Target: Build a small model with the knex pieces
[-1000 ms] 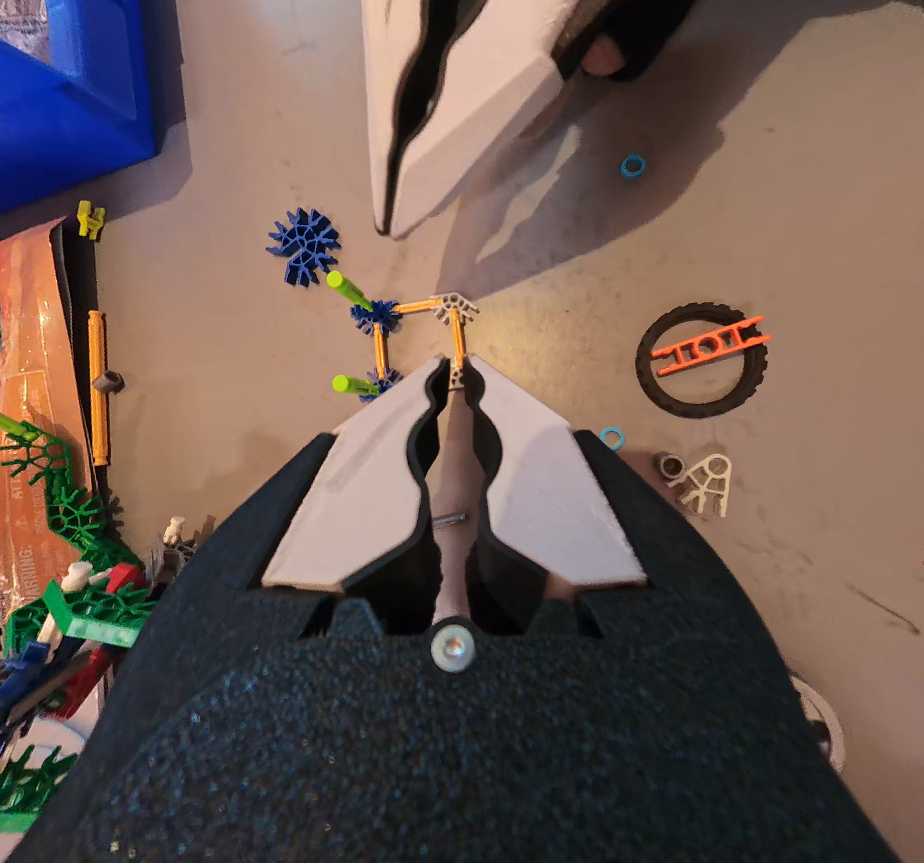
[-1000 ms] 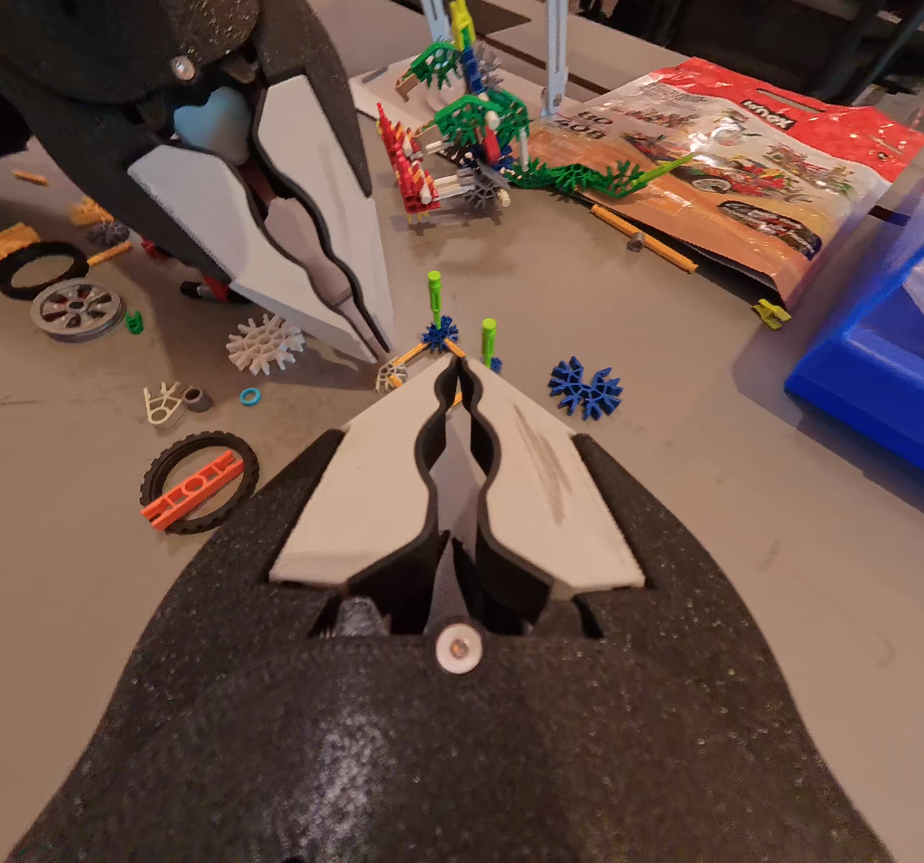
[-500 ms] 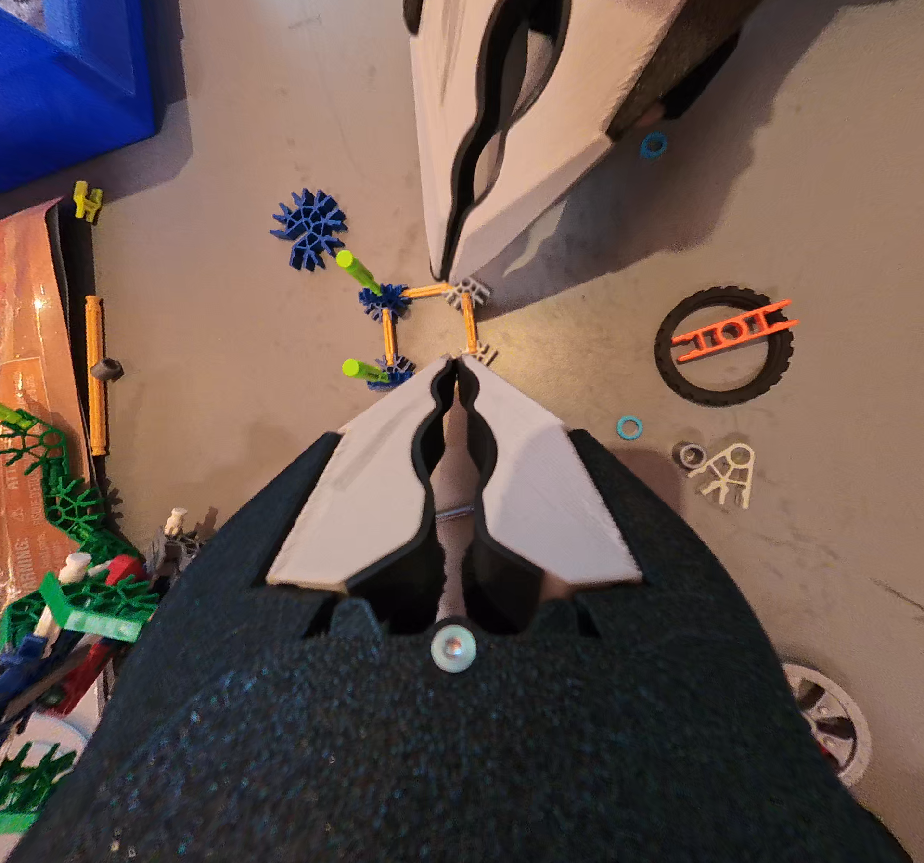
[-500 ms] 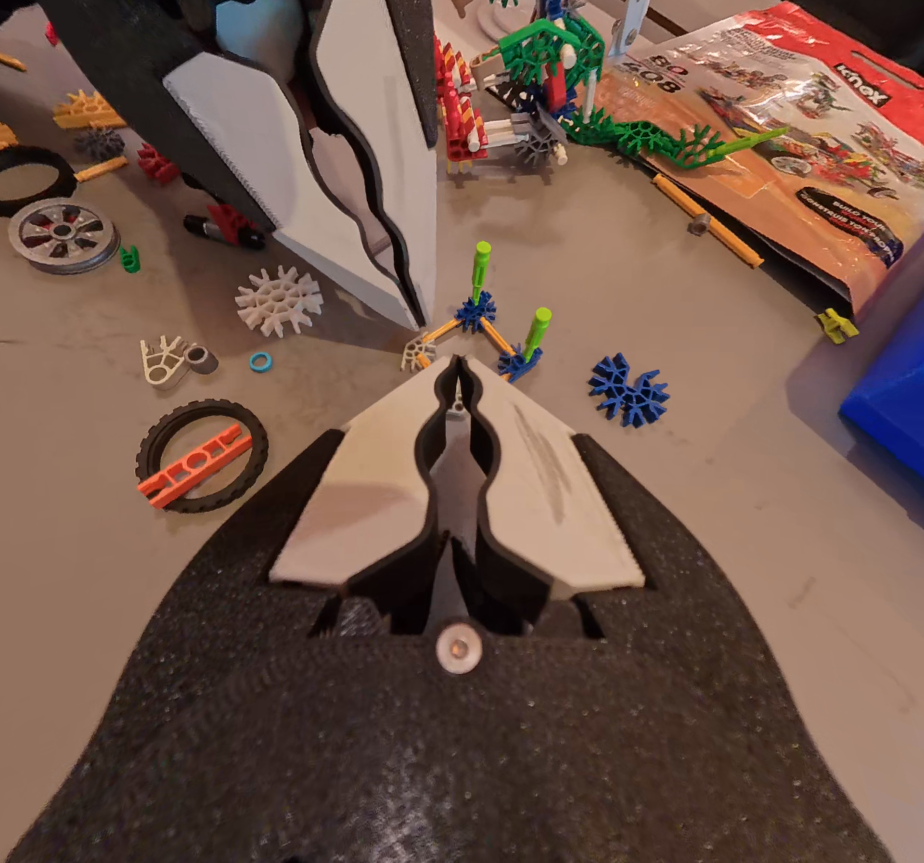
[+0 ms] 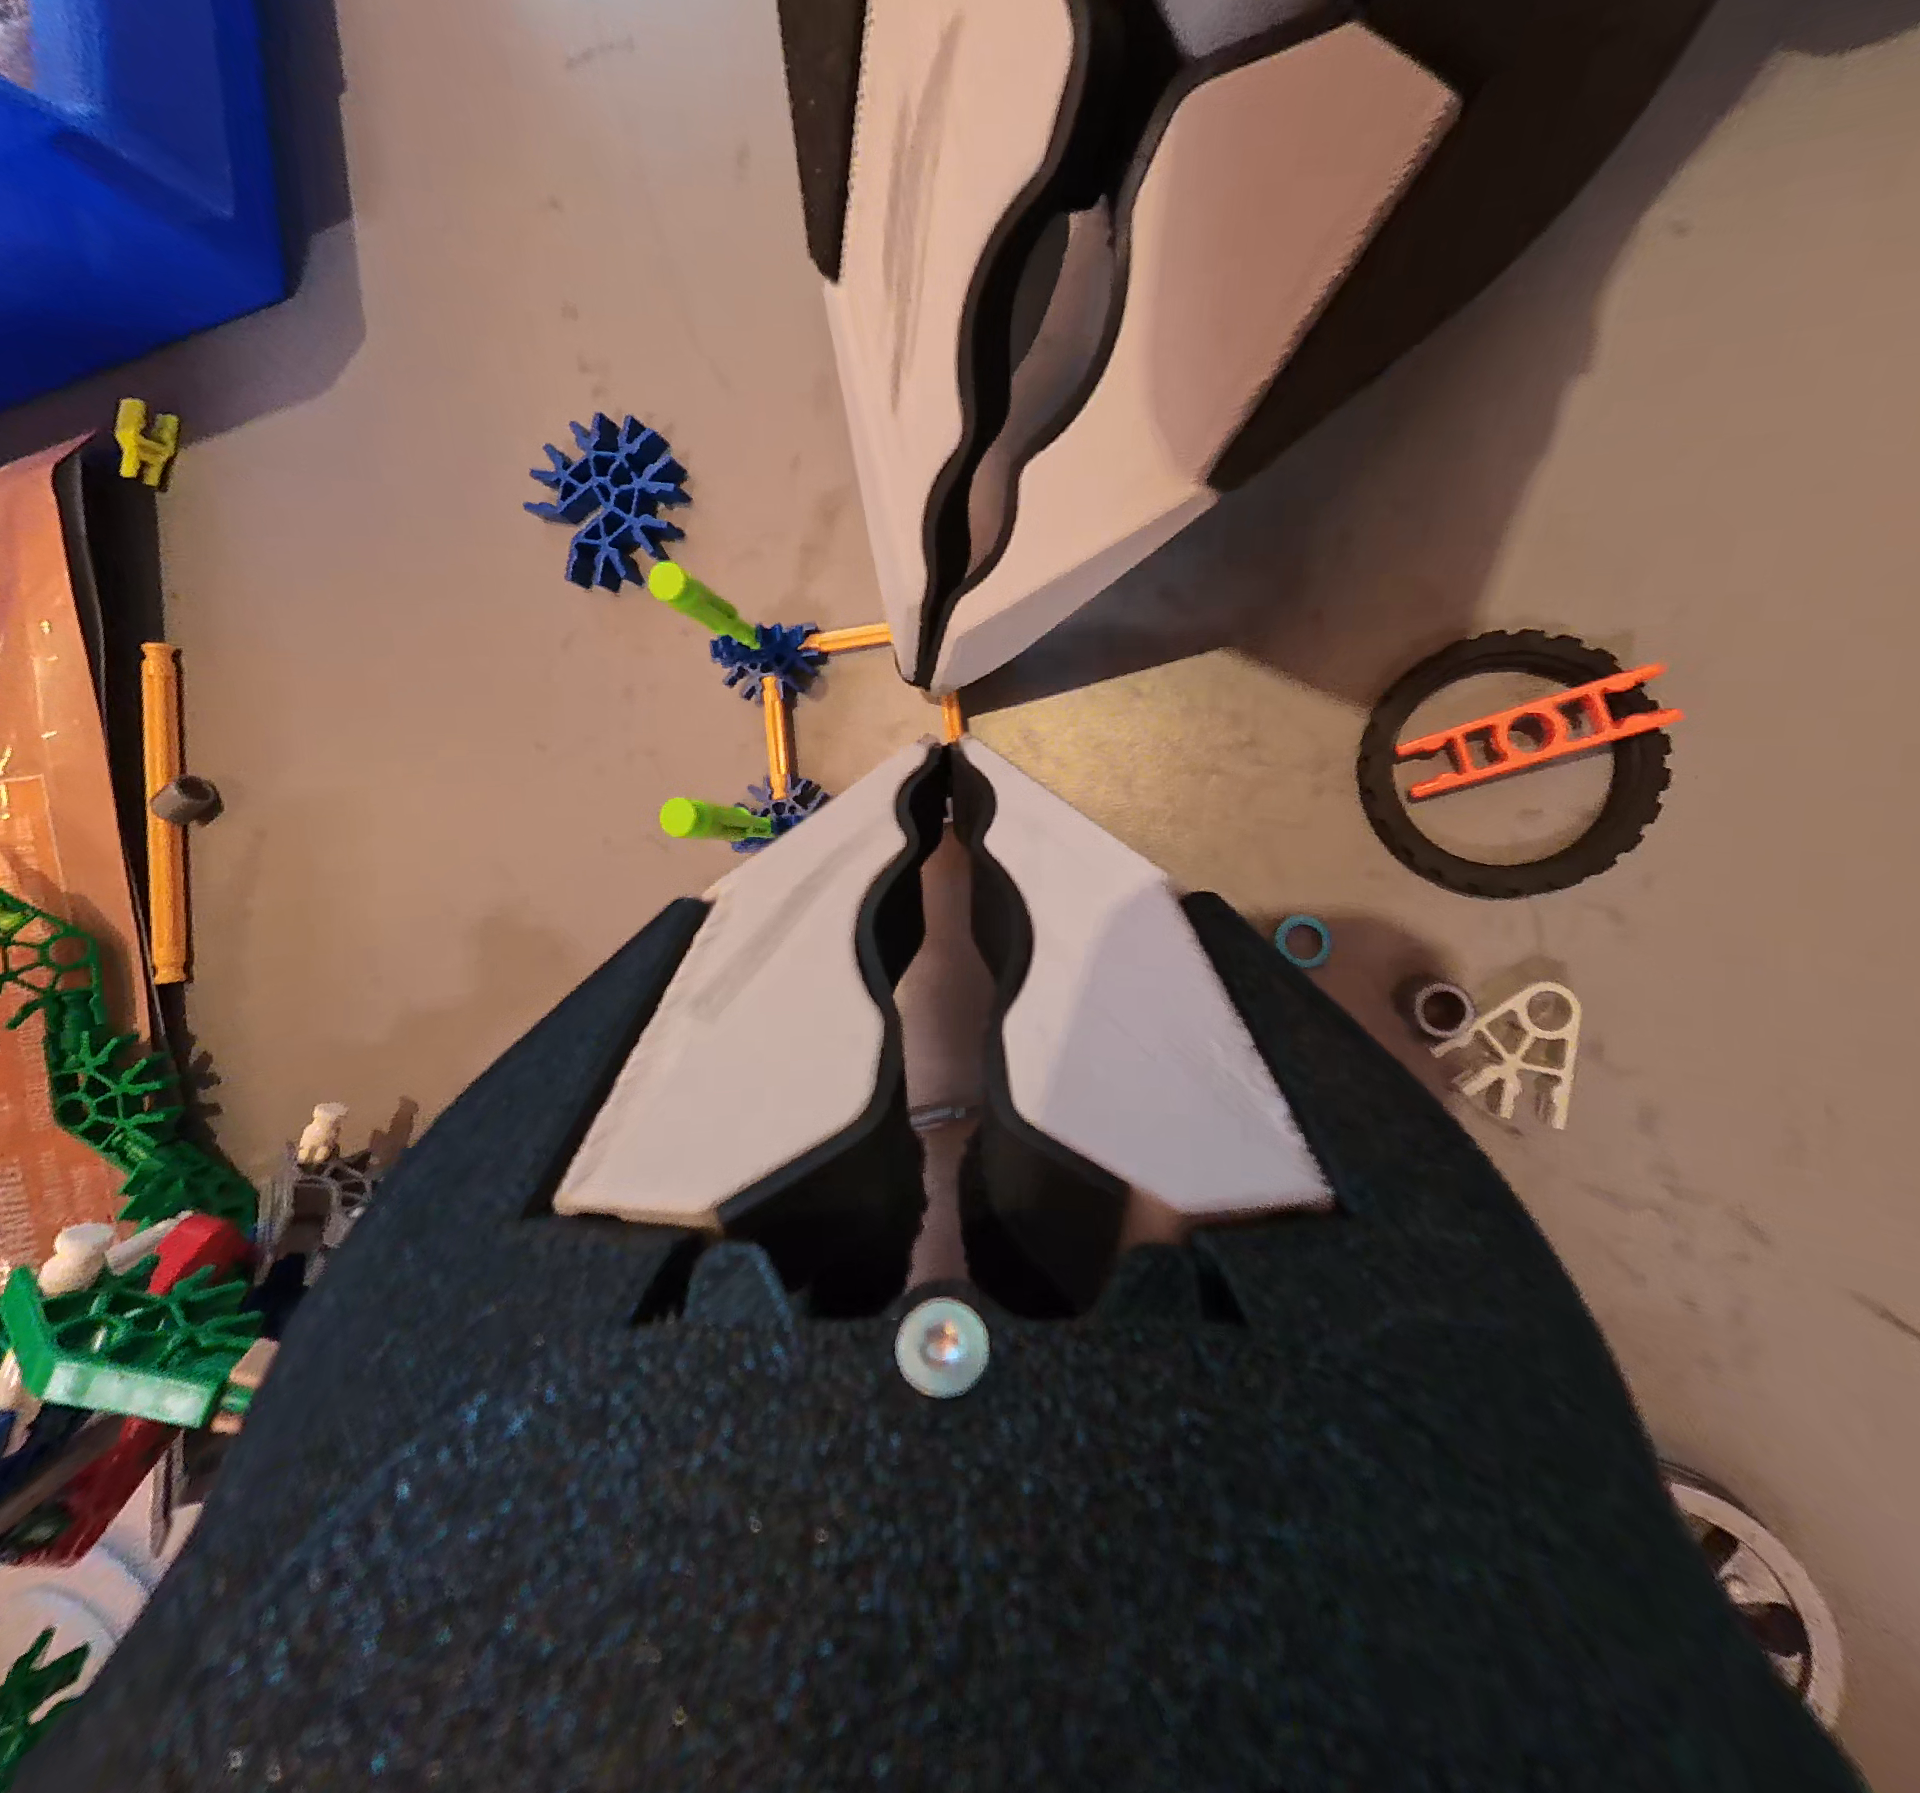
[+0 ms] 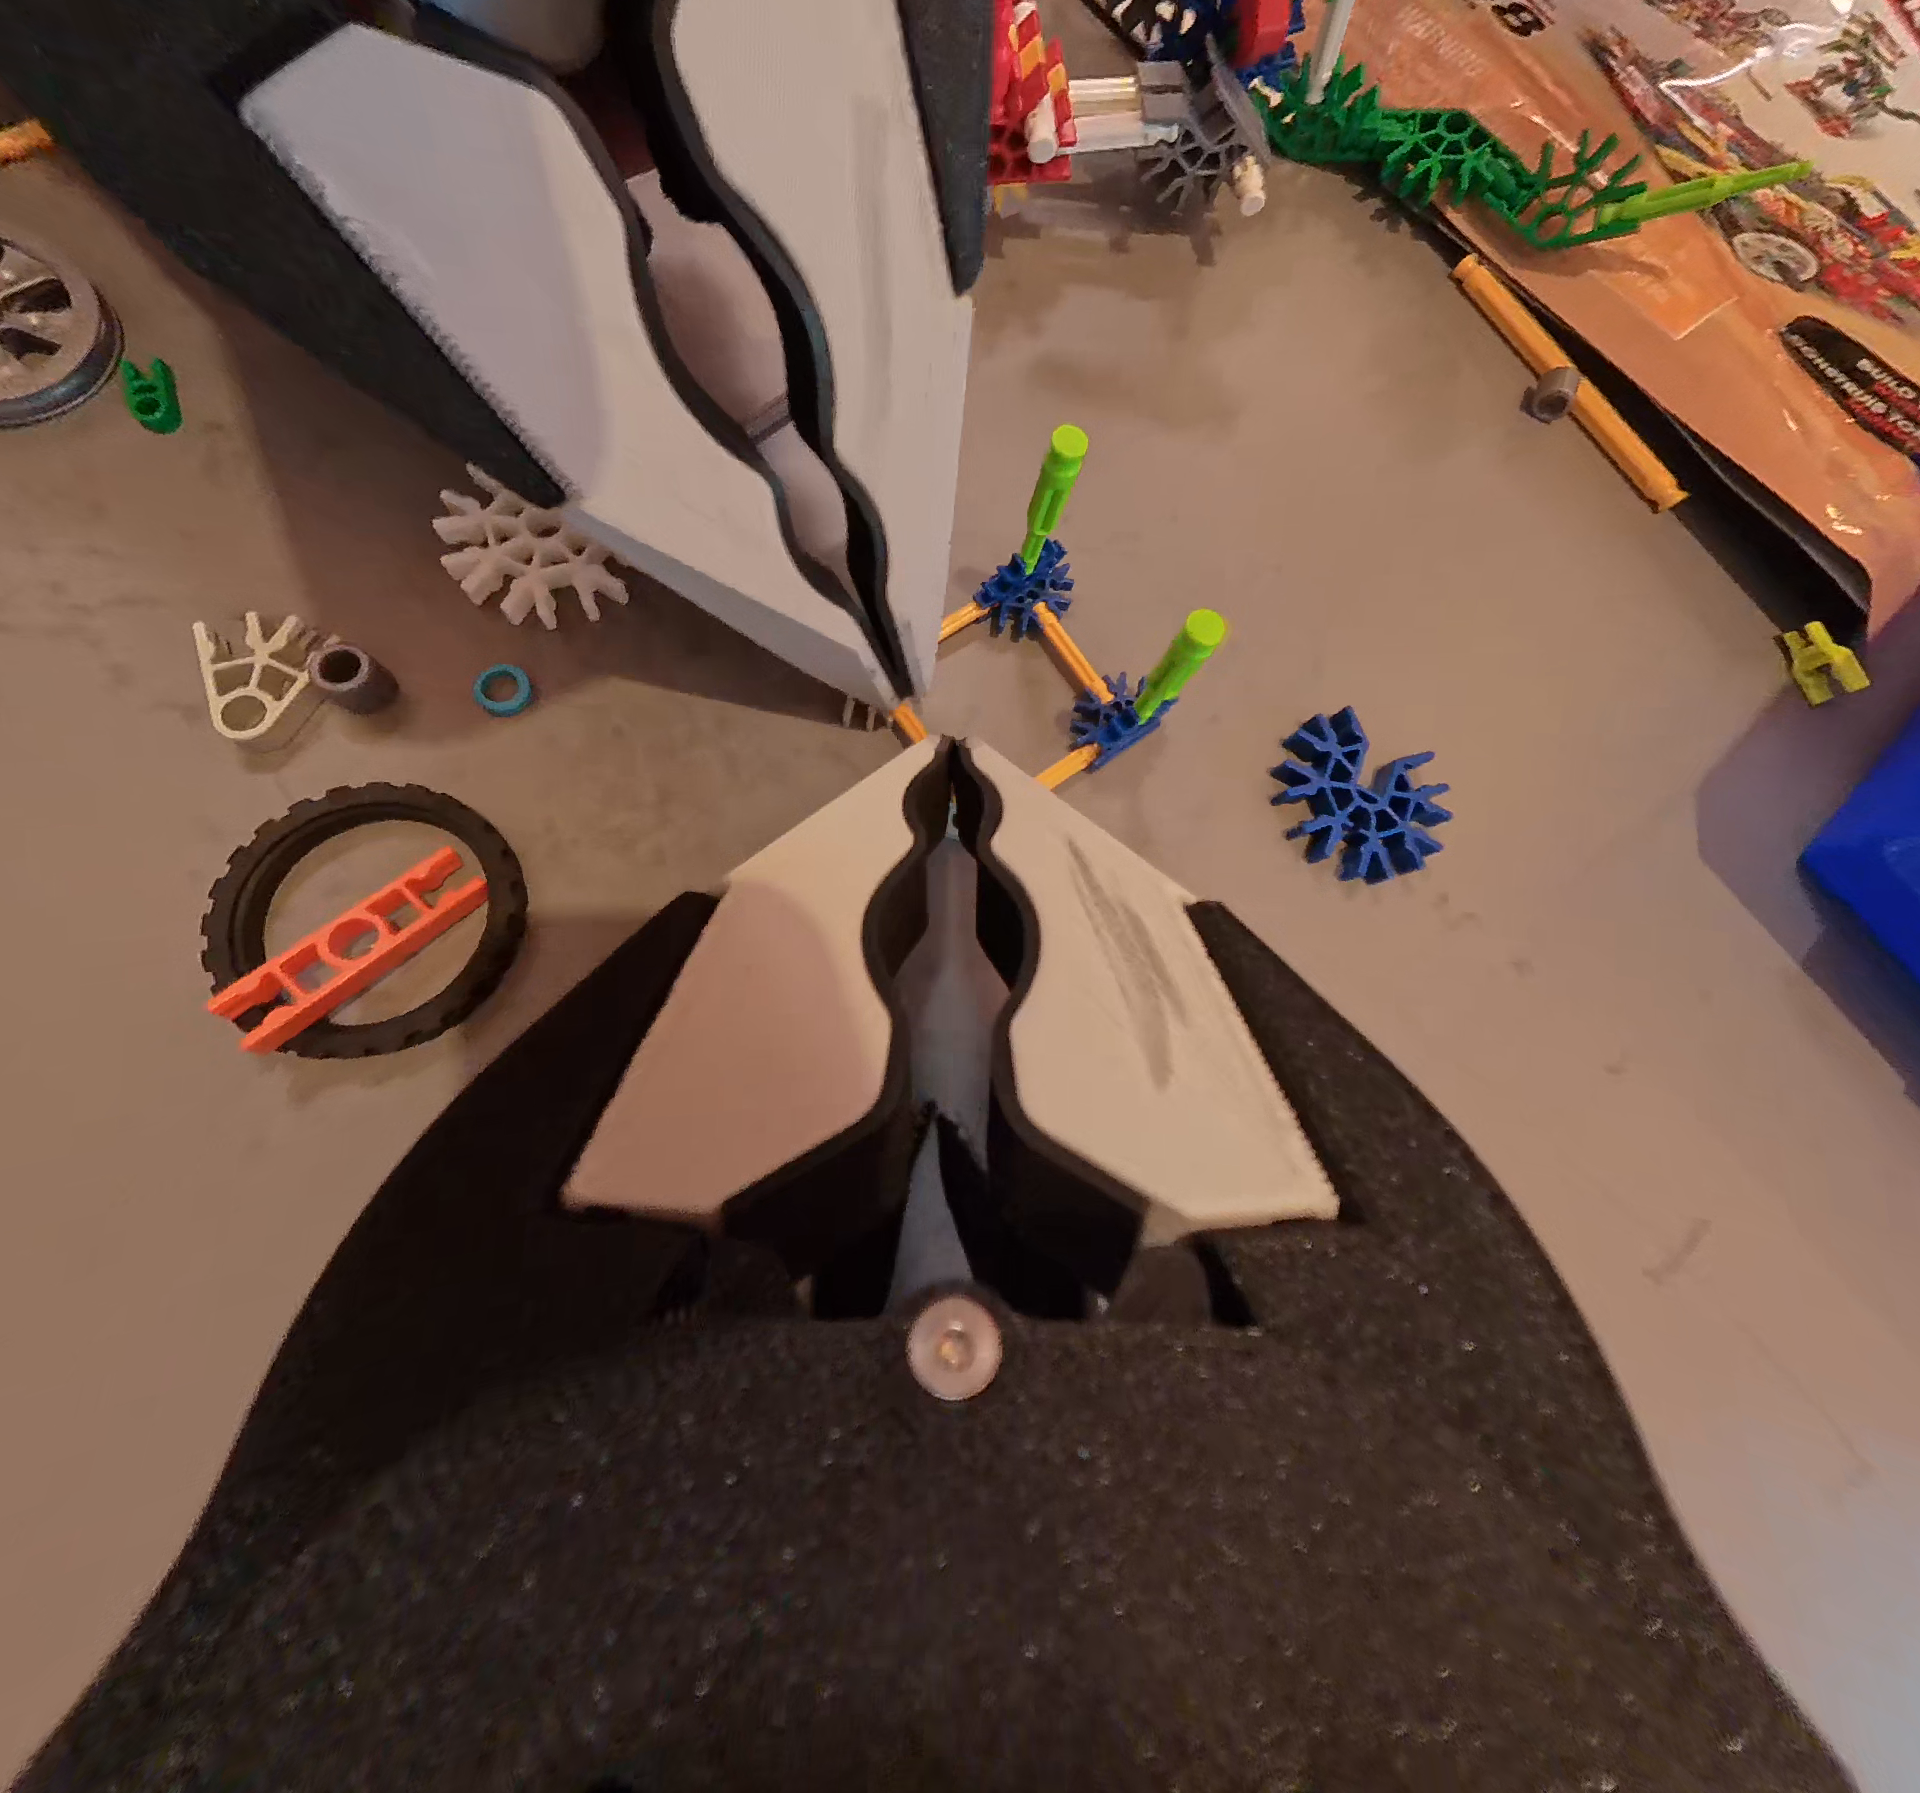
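Note:
A small frame of orange rods (image 5: 777, 741), blue connectors (image 5: 769, 663) and two upright green rods (image 5: 696, 600) lies on the grey table. It also shows in the right wrist view (image 6: 1023, 595). My left gripper (image 5: 940, 756) is shut on the grey connector at the near end of a short orange rod (image 5: 951, 717). My right gripper (image 6: 951, 751) comes from the opposite side and is shut on the grey connector at that rod's other end. The two pairs of tips almost touch. Both connectors are mostly hidden by the fingers; a sliver (image 6: 862, 713) shows.
A loose blue connector pair (image 5: 613, 512) lies beside the frame. A black tyre (image 5: 1392, 808) with an orange piece, a teal ring (image 5: 1304, 943) and a white connector (image 5: 1517, 1047) lie to the right. A blue bin (image 5: 125, 133), a printed bag (image 6: 1662, 133) and a built model (image 6: 1195, 29) stand nearby. Only a small space, under 4 cm, lies between the two pairs of fingers.
My right gripper has come down and closed in on the frame's grey corner. Its tips now nearly meet my left gripper's tips. The frame has stayed on the table.

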